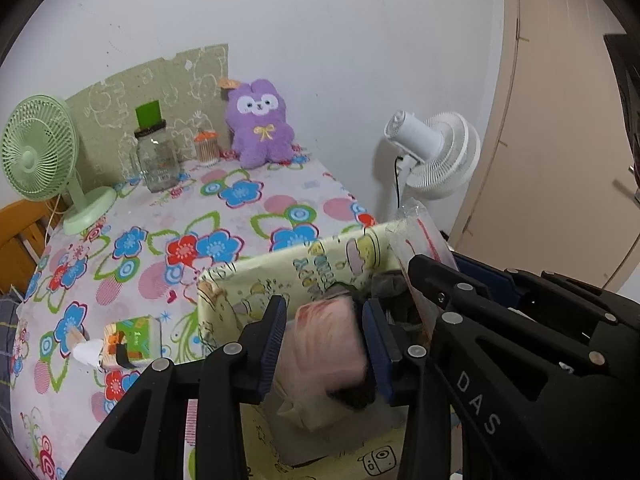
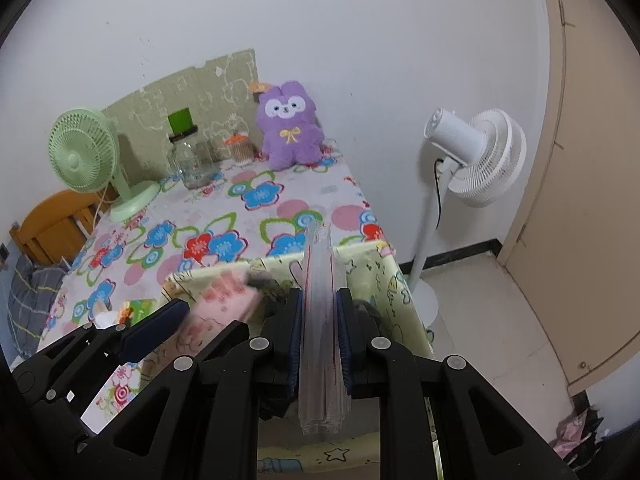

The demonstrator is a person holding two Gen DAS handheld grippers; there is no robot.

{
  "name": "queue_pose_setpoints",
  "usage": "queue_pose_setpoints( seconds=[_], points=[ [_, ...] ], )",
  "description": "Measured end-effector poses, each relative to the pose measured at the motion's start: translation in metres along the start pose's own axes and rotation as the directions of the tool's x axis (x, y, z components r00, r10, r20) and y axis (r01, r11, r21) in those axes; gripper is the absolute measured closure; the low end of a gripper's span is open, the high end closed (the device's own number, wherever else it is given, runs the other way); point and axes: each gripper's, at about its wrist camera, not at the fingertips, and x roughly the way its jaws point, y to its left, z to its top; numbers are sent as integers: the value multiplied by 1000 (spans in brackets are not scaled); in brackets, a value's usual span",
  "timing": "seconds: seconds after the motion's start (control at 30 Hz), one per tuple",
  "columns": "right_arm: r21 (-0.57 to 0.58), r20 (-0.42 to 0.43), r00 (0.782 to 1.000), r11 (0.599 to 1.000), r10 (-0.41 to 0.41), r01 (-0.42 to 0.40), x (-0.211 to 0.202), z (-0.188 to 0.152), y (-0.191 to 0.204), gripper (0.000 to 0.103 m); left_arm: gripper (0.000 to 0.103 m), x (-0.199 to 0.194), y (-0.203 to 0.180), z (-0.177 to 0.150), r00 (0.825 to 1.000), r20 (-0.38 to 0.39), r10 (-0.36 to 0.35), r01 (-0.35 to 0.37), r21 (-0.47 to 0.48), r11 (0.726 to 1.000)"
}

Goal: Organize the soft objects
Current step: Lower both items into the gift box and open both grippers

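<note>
The left gripper (image 1: 324, 344) is clenched on a pink soft bundle (image 1: 328, 344), pressed between its blue fingers (image 1: 274, 344) just above the open yellow cartoon-print box (image 1: 288, 272). The right gripper (image 2: 319, 336) grasps a clear plastic packet (image 2: 319, 320) standing upright between its fingers (image 2: 295, 340), over the same box's right side. The box sits on the near edge of the floral surface (image 1: 240, 216). Well beyond the box, a purple plush bunny (image 1: 258, 124) leans at the wall, with a glass jar (image 1: 156, 160) and green fan (image 1: 40, 160) to its left.
</note>
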Motion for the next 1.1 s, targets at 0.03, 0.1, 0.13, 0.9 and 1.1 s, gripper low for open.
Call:
queue_pose_setpoints(
  seconds=[0.03, 0.1, 0.13, 0.9, 1.1],
  points=[
    [1, -7, 1000, 1000, 1, -1, 2, -1, -1, 84, 61, 1, 0, -1, 1000, -6, 2, -2, 2, 1000],
    [4, -15, 1000, 1000, 4, -4, 5, -4, -1, 84, 47, 3, 0, -2, 1000, -16, 6, -6, 4, 1000],
    [4, -16, 1000, 1000, 6, -6, 5, -5, -1, 84, 42, 3, 0, -2, 1000, -18, 7, -7, 6, 1000],
    [-10, -5, 1000, 1000, 5, -5, -13, -13, 15, 57, 17, -21, 10, -11, 998, 11, 67, -67, 31, 997],
    [0, 14, 1000, 1000, -5, 5, -25, -13, 22, 44, 13, -35, 24, -12, 997, 29, 67, -67, 2, 998]
  ],
)
